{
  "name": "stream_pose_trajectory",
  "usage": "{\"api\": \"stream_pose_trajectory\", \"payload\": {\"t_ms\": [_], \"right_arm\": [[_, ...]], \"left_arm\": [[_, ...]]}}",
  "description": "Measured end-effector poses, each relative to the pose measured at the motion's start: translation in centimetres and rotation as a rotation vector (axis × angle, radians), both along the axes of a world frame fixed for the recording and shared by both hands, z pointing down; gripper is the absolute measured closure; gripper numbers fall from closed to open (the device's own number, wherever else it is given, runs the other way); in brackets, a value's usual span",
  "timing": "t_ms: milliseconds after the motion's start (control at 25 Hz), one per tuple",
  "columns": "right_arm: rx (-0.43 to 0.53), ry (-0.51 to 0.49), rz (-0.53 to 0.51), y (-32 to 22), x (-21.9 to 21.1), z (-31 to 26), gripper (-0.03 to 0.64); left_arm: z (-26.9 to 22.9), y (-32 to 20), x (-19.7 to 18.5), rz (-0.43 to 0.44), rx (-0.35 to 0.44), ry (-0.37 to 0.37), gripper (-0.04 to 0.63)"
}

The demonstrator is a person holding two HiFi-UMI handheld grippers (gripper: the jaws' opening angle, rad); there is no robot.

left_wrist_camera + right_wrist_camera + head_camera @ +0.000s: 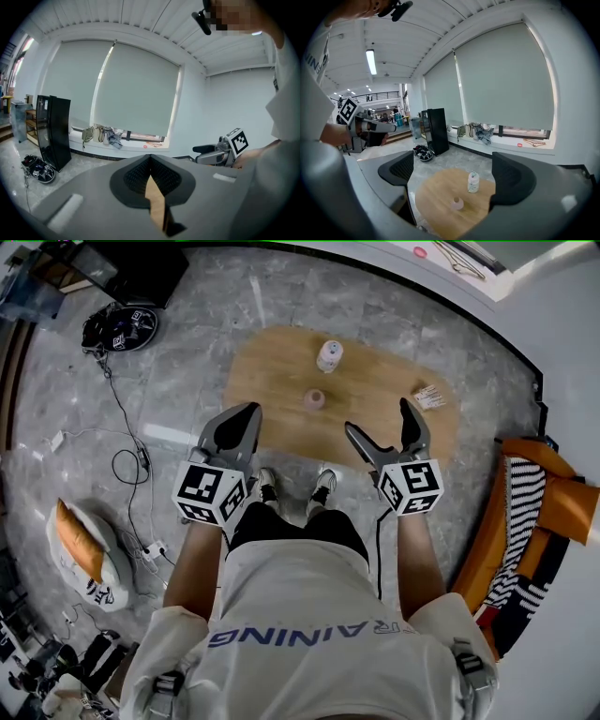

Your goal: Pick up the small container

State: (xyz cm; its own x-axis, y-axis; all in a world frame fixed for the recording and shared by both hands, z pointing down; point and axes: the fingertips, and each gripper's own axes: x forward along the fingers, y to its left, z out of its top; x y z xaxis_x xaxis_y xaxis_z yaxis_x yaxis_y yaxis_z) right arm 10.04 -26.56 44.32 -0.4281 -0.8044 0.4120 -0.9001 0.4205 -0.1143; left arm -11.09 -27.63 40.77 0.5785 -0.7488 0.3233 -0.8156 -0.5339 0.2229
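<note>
Two grippers are being held above the near edge of the wooden table (272,371): the right gripper (377,418), spread wide and empty, is being aimed at the small container (314,398) standing mid-table, while the left gripper (249,412) is being held clenched, idle.

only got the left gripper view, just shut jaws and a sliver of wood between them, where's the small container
observer: the small container stands on the table, near its middle.
operator: ok and is the right gripper on it
observer: no, the right gripper is open and empty, well short of it.
</note>
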Motion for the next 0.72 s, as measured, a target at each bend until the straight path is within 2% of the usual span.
{"api": "stream_pose_trajectory", "payload": {"t_ms": [400,720], "right_arm": [[-0.126,0.019,-0.055,-1.5,-1.7,8.4,0.086],[-0.239,0.068,-0.119,-3.6,-4.4,17.6,0.087]], "left_arm": [[1.2,-0.2,0.3,-0.03,-0.012,0.002,0.594],[4.9,-1.8,-0.3,-0.053,-0.048,-0.011,0.593]]}}
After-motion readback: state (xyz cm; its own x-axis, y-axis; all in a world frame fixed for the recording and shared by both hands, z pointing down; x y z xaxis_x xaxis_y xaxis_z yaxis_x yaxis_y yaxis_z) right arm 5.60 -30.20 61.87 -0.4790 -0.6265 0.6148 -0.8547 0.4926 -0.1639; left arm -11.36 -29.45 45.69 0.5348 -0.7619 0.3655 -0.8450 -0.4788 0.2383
